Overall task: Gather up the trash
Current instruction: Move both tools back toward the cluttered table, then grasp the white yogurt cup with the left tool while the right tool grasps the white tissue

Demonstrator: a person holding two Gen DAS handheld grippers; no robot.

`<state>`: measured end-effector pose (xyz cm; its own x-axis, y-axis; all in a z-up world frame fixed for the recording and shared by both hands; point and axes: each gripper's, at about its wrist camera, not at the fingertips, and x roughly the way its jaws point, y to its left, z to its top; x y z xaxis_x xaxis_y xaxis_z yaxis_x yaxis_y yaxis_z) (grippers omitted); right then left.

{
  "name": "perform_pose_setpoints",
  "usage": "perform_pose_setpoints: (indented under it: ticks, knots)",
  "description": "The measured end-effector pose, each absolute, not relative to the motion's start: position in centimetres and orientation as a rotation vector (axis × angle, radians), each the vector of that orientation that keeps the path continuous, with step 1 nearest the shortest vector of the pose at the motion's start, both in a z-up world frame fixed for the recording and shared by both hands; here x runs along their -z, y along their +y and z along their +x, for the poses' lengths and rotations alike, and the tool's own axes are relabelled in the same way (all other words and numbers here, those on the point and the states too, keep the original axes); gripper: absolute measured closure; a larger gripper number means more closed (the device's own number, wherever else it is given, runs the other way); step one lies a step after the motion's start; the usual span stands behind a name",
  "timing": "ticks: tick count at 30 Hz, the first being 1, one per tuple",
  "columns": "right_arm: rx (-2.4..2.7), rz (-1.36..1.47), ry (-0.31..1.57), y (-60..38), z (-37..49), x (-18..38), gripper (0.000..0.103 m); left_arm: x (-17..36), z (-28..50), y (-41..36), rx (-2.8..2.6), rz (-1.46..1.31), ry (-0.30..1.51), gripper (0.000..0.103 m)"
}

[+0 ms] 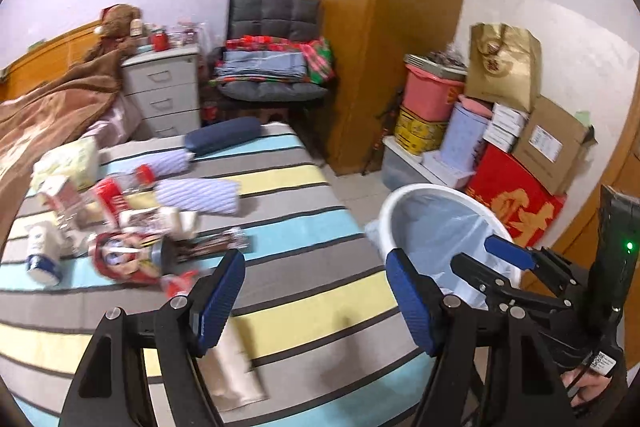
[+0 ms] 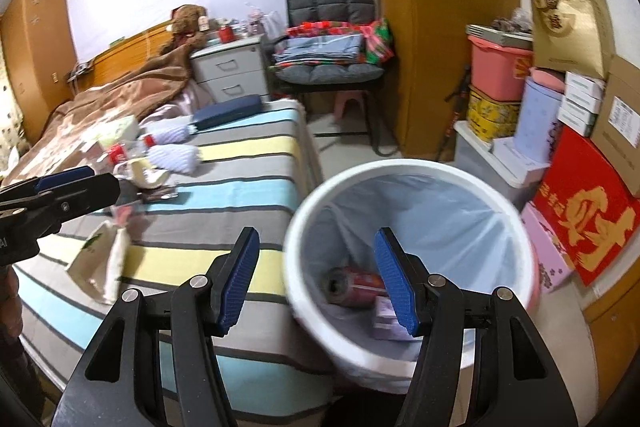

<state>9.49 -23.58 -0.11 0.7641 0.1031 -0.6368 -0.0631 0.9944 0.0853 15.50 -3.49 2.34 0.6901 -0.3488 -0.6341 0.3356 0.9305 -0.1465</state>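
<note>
A white trash bin (image 2: pixel 516 223) with a clear liner stands on the floor beside the bed; it holds a red can (image 2: pixel 352 283) and a small box (image 2: pixel 386 319). It also shows in the left wrist view (image 1: pixel 390 211). A heap of trash lies on the striped bed: a red can (image 1: pixel 110 201), a paper cup (image 1: pixel 42 253), a red wrapper (image 1: pixel 124 257), a dark wrapper (image 1: pixel 218 241). A cream bag (image 1: pixel 236 371) lies near the bed's front. My left gripper (image 1: pixel 316 291) is open and empty above the bed. My right gripper (image 2: pixel 316 279) is open and empty above the bin.
Two rolled striped towels (image 1: pixel 198 193) and a navy case (image 1: pixel 224 139) lie on the bed. A grey chair (image 1: pixel 276 67) with folded clothes, a drawer unit (image 1: pixel 164 91) and a wardrobe (image 1: pixel 384 27) stand behind. Stacked boxes (image 1: pixel 516 147) crowd the right wall.
</note>
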Motion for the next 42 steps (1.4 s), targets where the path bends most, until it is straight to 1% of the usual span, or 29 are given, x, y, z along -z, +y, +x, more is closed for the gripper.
perform_pose_setpoints:
  ticks: [11, 19, 28, 38, 39, 42]
  knots:
    - [-0.238, 0.012, 0.728, -17.2, 9.7, 1.0, 0.042, -1.8, 14.5, 6.9, 0.183, -0.083, 0.698, 0.030]
    - [-0.352, 0.042, 0.787, -13.0, 10.1, 2.2, 0.042, -0.7, 14.8, 12.7, 0.073, -0.115, 0.708, 0.030]
    - [-0.390, 0.040, 0.861, -9.5, 11.1, 3.7, 0.042, 0.8, 15.5, 16.8, 0.024, -0.125, 0.728, 0.030]
    - [-0.410, 0.024, 0.909, -7.9, 11.9, 4.3, 0.042, 2.4, 18.1, 20.6, -0.026, -0.147, 0.756, 0.030]
    - [-0.419, 0.025, 0.914, -7.7, 11.9, 4.4, 0.043, 2.5, 18.6, 20.8, -0.026, -0.144, 0.759, 0.030]
    - [-0.439, 0.025, 0.924, -7.4, 12.1, 4.5, 0.050, 3.0, 20.0, 21.7, -0.027, -0.164, 0.776, 0.030]
